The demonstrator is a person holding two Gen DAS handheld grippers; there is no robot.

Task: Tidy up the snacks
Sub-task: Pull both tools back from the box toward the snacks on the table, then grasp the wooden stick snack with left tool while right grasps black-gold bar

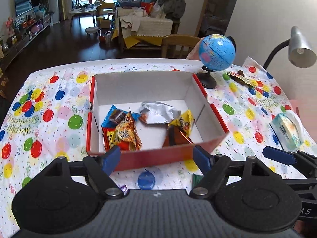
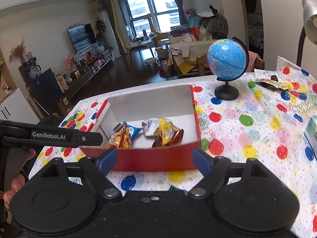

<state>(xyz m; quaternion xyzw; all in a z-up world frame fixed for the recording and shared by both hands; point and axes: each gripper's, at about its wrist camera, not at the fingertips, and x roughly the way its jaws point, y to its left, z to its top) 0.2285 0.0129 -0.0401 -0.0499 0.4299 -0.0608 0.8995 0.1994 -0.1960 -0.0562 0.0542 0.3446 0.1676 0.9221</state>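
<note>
Left wrist view: the snack packets (image 1: 138,125) lie inside a red cardboard box (image 1: 154,156) with white inner walls, grouped toward its near half. An orange packet (image 1: 126,134) overlaps a blue one (image 1: 116,115) on the left; a silver wrapper (image 1: 156,111) sits mid-floor; a yellow packet (image 1: 183,124) and a brown one (image 1: 174,138) lie at right. Their long axes differ, with no common heading.

Left gripper (image 1: 158,156) hangs just short of the box's near wall, jaws spread wide, nothing between the blue pads. Right gripper (image 2: 154,158) stands likewise before the near wall, jaws released and empty; one of its blue fingers (image 1: 277,154) shows at the right edge of the left view. A hand (image 2: 13,178) grips the left tool at the right view's left edge.

The box's long axis runs away from both cameras; its far half is bare floor. It rests on a balloon-print tablecloth (image 1: 49,119). Open cloth lies left of the box. To the right stand a globe (image 1: 217,53) near the far corner, a torn wrapper (image 1: 241,79) beyond it, a tissue pack (image 1: 287,130), and a desk lamp (image 1: 299,49).
</note>
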